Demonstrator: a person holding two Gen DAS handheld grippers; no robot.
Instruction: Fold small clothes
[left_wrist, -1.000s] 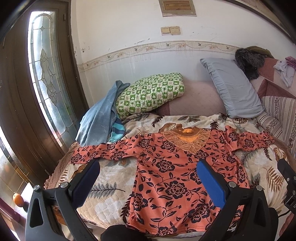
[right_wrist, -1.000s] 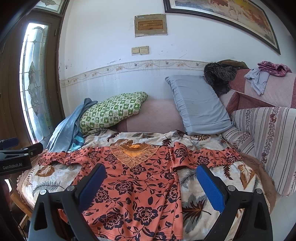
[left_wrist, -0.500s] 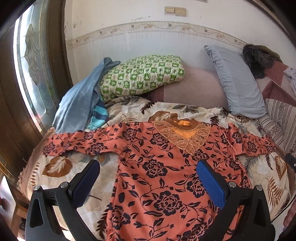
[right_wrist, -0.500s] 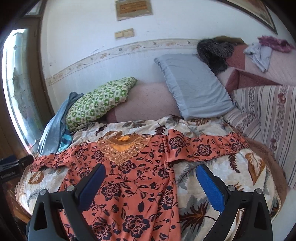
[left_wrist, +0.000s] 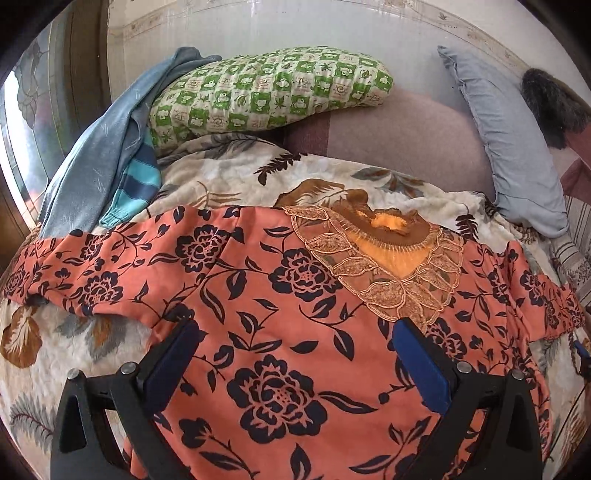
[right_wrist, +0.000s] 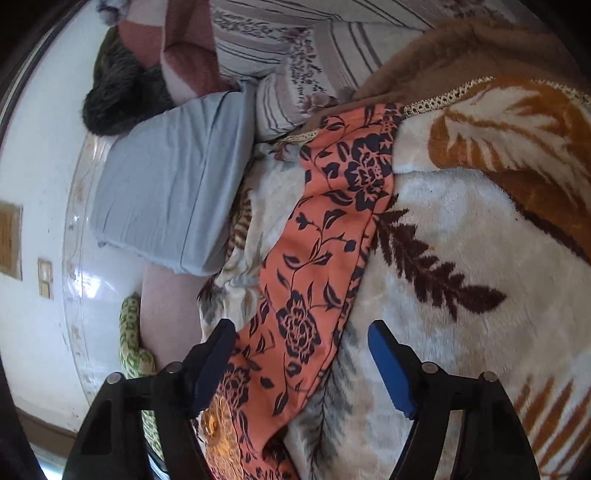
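An orange blouse with dark flowers (left_wrist: 258, 295) lies spread flat on a leaf-print blanket (left_wrist: 74, 347), its lace collar (left_wrist: 391, 266) toward the wall. My left gripper (left_wrist: 291, 332) is open, low over the blouse's chest, jaws wide apart, nothing between them. My right gripper (right_wrist: 301, 332) is open and rolled sideways, low over the blouse's right sleeve (right_wrist: 332, 221), which runs up between the blue pads. The sleeve's cuff lies near the blanket's edge.
A green checked pillow (left_wrist: 266, 88) and a grey-blue pillow (left_wrist: 509, 147) lean at the wall; the grey one also shows in the right wrist view (right_wrist: 166, 184). Blue clothes (left_wrist: 107, 155) are heaped at the left. A striped cushion (right_wrist: 295, 55) lies beyond the sleeve.
Both grippers have dropped closer to the bed. The right one has rolled sideways and moved over the right sleeve. The left has moved in over the chest. Both stay open.
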